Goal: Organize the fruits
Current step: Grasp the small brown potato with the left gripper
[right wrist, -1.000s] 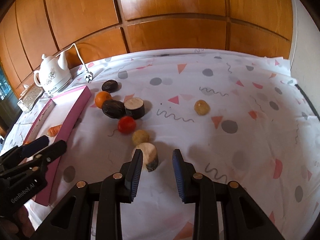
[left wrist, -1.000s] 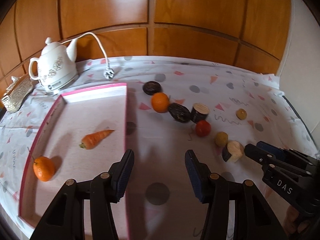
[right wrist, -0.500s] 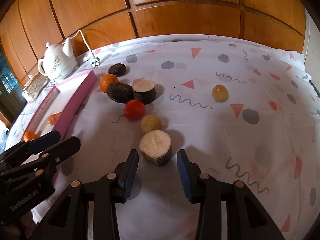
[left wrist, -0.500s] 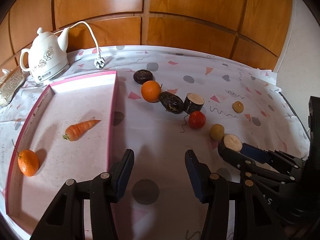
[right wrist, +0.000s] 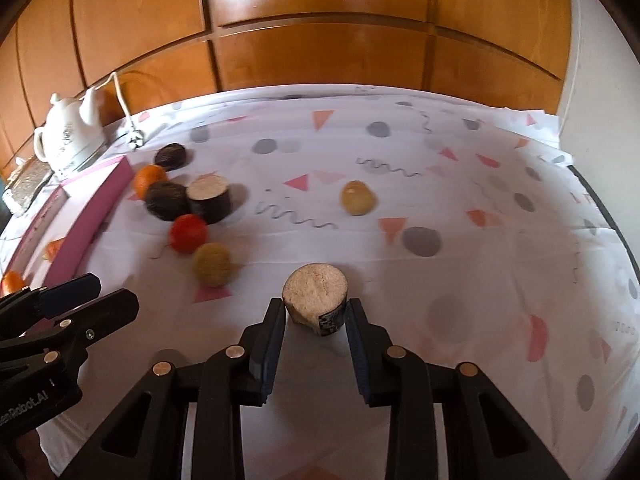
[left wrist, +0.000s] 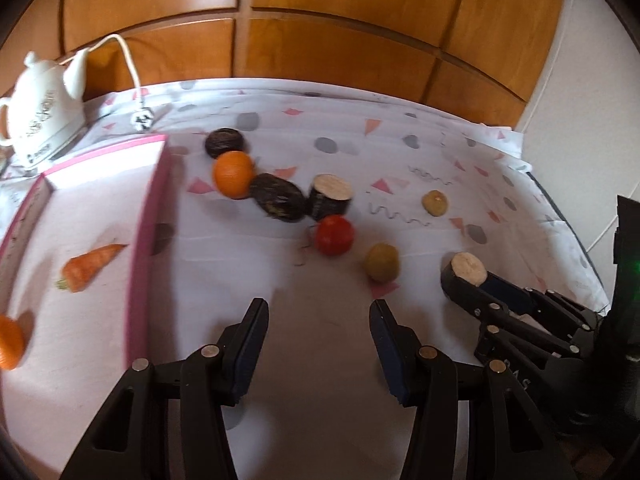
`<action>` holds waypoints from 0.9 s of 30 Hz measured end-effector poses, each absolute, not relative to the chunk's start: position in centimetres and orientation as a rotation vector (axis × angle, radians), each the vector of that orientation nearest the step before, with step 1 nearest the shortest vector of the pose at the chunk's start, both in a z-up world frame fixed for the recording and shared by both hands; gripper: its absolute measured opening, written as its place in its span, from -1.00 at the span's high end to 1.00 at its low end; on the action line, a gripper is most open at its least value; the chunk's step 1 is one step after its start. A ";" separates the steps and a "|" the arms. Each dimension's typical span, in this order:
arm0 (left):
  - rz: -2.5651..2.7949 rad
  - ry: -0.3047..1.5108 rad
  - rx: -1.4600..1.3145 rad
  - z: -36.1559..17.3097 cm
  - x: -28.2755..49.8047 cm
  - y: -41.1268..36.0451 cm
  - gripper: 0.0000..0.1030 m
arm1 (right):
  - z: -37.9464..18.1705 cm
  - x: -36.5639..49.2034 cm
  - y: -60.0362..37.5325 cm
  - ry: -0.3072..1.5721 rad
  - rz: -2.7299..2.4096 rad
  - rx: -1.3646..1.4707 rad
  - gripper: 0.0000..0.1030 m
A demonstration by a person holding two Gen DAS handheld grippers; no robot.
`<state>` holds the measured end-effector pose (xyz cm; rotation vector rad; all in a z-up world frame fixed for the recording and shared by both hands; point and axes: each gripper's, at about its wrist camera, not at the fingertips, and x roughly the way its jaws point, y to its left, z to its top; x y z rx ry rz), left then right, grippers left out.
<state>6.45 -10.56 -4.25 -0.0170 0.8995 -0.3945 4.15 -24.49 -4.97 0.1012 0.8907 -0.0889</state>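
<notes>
While wooden panelling (right wrist: 320, 60) fills the top of both views, a desk (right wrist: 460, 184) under a white cloth printed with triangles and dots spreads across the middle. At the left edge of the left wrist view lies a pink-rimmed tray (left wrist: 150, 216) holding a carrot (left wrist: 90, 266) and, at the far lower left, an orange (left wrist: 10, 342). Above it, at upper left, stands a white kettle (left wrist: 42, 108) with its cord and plug. At bottom centre of that view the left tongs (left wrist: 320, 334) stand spread, with only cloth between them. In the right wrist view the right tongs (right wrist: 314, 320), at lower centre, have just been closing and now pinch a cut stub with dark skin and a pale face (right wrist: 315, 294), which sits between their pads. Loose produce clusters left of centre: a second orange (right wrist: 150, 180) touching a dark wrinkled fruit (right wrist: 166, 200), a second dark-skinned stub (right wrist: 210, 198) just beside it, a red tomato (right wrist: 188, 234) below, and a yellowish ball (right wrist: 212, 264) nearer the tongs. Another dark fruit (right wrist: 170, 156) sits above the orange, and a small yellow fruit (right wrist: 358, 198) lies apart at centre right.
</notes>
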 end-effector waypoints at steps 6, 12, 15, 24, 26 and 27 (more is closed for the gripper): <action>-0.434 0.910 -0.021 -4.3 7.3 -12.7 -0.03 | -5.5 4.3 -25.1 0.901 -0.093 0.111 0.41; -0.443 0.921 -0.029 -4.7 8.6 -14.5 0.01 | -5.7 4.2 -25.3 0.894 -0.093 0.115 0.41; -0.436 0.928 -0.026 -5.0 9.3 -15.1 0.09 | -5.7 4.2 -25.6 0.892 -0.097 0.112 0.41; -0.428 0.932 -0.024 -5.8 9.9 -15.9 0.54 | -5.7 4.3 -25.7 0.889 -0.098 0.106 0.41; -0.427 0.919 -0.026 -5.5 9.4 -15.2 0.54 | -5.6 4.3 -25.6 0.882 -0.089 0.111 0.41; -0.420 0.912 -0.023 -5.3 9.1 -14.9 0.54 | -5.5 4.2 -25.5 0.877 -0.079 0.114 0.42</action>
